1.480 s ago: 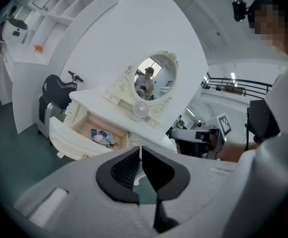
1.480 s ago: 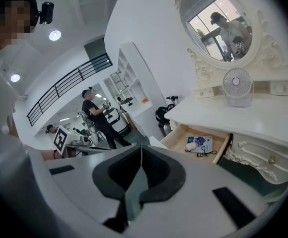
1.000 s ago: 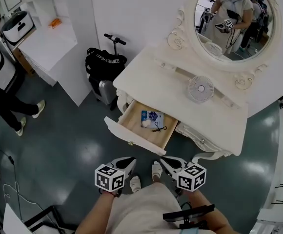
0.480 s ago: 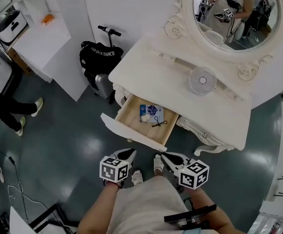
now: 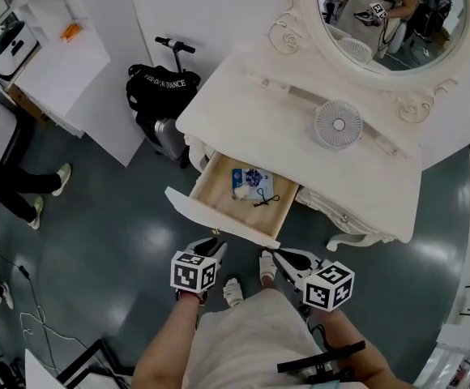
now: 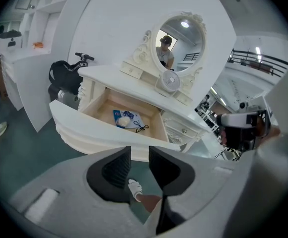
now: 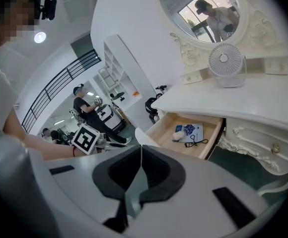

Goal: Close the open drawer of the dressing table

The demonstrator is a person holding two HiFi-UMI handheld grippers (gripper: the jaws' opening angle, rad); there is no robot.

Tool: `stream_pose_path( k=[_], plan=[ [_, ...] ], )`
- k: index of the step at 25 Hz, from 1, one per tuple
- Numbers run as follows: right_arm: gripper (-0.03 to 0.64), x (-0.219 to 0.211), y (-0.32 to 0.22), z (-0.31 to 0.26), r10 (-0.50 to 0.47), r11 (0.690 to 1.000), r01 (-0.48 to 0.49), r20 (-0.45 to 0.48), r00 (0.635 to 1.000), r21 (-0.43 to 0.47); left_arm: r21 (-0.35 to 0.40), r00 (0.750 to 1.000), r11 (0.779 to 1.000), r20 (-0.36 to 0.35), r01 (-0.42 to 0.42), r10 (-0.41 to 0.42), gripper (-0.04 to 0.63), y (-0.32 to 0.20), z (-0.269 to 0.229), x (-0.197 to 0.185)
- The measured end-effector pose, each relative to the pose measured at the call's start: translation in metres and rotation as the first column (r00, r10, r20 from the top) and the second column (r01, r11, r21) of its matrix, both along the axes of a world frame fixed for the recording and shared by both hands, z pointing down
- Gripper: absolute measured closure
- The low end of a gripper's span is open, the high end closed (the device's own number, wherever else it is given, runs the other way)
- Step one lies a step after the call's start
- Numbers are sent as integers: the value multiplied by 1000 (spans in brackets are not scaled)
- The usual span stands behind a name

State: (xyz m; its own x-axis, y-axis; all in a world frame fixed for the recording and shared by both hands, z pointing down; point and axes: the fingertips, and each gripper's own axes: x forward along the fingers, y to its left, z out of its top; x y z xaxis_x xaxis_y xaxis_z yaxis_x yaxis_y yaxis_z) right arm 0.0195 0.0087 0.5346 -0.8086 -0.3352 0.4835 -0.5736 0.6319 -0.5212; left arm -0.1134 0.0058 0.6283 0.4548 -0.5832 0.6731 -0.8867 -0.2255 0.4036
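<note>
Both the left tongs (image 5: 211, 246) and the right tongs (image 5: 281, 256) short of the drawer (image 5: 219, 217), touching nothing. Left jaws just been opening, now parted with nothing between them, only a shoe (image 6: 134, 186) and the floor (image 5: 121, 241) beyond the gap. Held low and tipped down just before the drawer's white front, likely so the tips can meet that panel and push. Right jaws pressed together, empty, hanging near the drawer's right corner, probably as a spare. Drawer pulled well out from under the bench (image 5: 251, 120). Inside, toward the back, a blue packet (image 5: 253, 179), a small white lump (image 5: 241, 191) and a black cord (image 5: 265, 202), all lying low enough not to foul the closing. Small fan (image 5: 338, 124) upright on top, below the mirror (image 5: 389, 23). Next, by the look of it: a straight shove, square to the bench, to avoid jamming.
</note>
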Motion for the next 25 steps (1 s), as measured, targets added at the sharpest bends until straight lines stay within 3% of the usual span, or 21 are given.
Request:
stream_pose_path(
  k=[16, 25],
  plan=[
    [598, 0, -2, 9, -9, 1000, 9, -18, 1000, -25, -120, 987, 992, 153, -26, 44, 469, -13, 55, -15],
    [598, 1, -4, 13, -7, 999, 6, -28, 1000, -38, -167, 977, 985, 204, -32, 67, 468, -18, 75, -23]
  ],
)
